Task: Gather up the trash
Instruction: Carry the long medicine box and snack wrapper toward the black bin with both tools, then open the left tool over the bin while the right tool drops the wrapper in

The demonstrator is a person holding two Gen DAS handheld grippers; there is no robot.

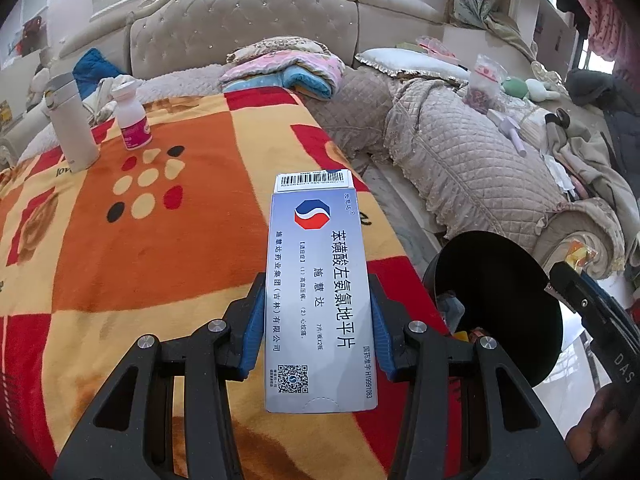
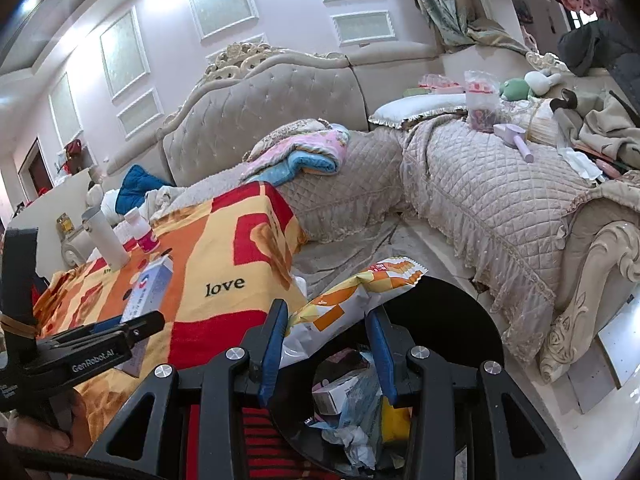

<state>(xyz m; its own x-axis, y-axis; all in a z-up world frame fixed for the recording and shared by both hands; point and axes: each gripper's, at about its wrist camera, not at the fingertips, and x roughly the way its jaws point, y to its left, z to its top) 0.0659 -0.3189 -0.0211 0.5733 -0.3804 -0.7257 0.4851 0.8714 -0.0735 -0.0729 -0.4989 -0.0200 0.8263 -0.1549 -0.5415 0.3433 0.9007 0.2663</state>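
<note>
In the left wrist view my left gripper is shut on a pale blue medicine box, which stands upright between the blue pads over the patterned blanket. A black trash bin stands just right of it, beside the blanket's edge. In the right wrist view my right gripper is shut on a crumpled orange and white snack wrapper, held above the rim of the trash bin. Paper, a small carton and other scraps lie in the bin. The left gripper and its medicine box show at the left.
A white flask and a white bottle with a pink label stand at the blanket's far left. A quilted beige sofa with folded blankets, a pillow and loose items wraps around behind and to the right. Pale floor lies beside the bin.
</note>
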